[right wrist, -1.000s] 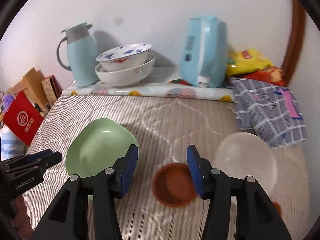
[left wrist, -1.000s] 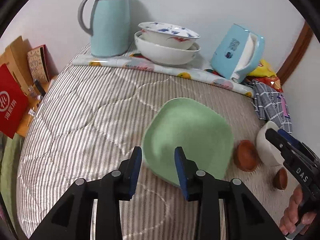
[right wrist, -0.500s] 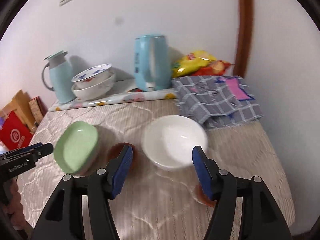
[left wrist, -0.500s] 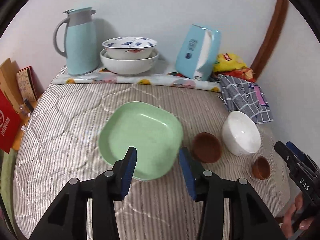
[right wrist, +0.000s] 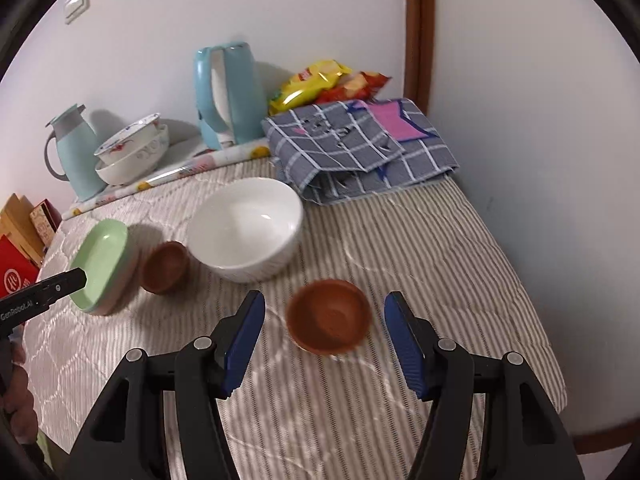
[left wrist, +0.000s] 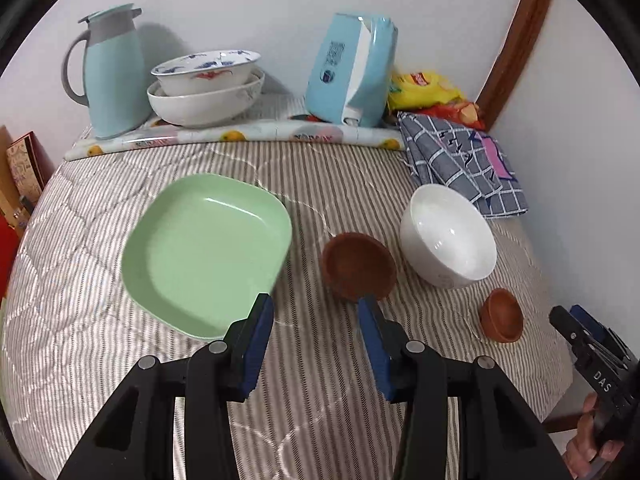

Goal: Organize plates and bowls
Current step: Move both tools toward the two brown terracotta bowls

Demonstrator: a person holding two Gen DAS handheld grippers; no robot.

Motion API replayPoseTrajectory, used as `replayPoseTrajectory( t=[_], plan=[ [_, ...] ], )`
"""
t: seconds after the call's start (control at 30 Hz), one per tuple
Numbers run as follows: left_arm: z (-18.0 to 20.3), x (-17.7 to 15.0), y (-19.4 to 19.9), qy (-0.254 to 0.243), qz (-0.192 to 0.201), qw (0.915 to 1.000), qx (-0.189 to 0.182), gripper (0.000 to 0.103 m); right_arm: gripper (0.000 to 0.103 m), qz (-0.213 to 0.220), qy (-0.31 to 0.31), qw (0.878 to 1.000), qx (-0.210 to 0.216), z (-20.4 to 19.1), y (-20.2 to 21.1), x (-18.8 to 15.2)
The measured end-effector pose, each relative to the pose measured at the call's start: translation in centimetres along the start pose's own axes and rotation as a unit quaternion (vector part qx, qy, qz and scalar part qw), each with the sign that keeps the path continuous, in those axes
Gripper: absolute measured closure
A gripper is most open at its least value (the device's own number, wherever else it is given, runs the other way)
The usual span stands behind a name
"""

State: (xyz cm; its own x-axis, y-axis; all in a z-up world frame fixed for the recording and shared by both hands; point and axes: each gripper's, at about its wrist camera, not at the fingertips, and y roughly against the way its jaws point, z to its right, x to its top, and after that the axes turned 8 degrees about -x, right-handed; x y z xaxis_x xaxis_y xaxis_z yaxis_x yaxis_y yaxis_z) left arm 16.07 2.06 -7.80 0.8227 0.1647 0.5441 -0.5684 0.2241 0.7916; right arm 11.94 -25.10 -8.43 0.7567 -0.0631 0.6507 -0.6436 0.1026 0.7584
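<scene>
On the striped table cover lie a green square plate (left wrist: 208, 252) (right wrist: 102, 264), a larger brown bowl (left wrist: 358, 266) (right wrist: 164, 267), a white bowl (left wrist: 448, 236) (right wrist: 246, 228) and a small brown bowl (left wrist: 502, 314) (right wrist: 328, 322). My left gripper (left wrist: 316, 320) is open and empty, just in front of the gap between the plate and the larger brown bowl. My right gripper (right wrist: 324, 322) is open, its fingers on either side of the small brown bowl, apart from it. The right gripper also shows in the left wrist view (left wrist: 576, 324).
At the back stand a blue thermos jug (left wrist: 112, 72), two stacked white bowls (left wrist: 206, 88), a blue tissue box (left wrist: 352, 70), snack bags (left wrist: 428, 92) and a folded checked cloth (left wrist: 460, 160). Boxes (right wrist: 20, 240) stand left of the table. The table edge is close on the right.
Both views have swung right. My left gripper has shifted from the plate toward the larger brown bowl. My right gripper has moved from the white bowl to frame the small brown bowl.
</scene>
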Motion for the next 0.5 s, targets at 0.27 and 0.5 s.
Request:
replayPoseTrajectory(
  t=[0.27, 0.5],
  plan=[
    [0.4, -0.3, -3.4, 0.021, -0.019, 0.9996, 0.006, 0.061, 0.041, -0.022, -0.020, 1.000, 0.001, 2.6, -2.7, -1.1],
    [0.8, -0.1, -6.4, 0.031, -0.040, 0.9986, 0.015, 0.061, 0.041, -0.039, -0.022, 0.999, 0.005, 3.1, -5.1, -1.6]
  ],
)
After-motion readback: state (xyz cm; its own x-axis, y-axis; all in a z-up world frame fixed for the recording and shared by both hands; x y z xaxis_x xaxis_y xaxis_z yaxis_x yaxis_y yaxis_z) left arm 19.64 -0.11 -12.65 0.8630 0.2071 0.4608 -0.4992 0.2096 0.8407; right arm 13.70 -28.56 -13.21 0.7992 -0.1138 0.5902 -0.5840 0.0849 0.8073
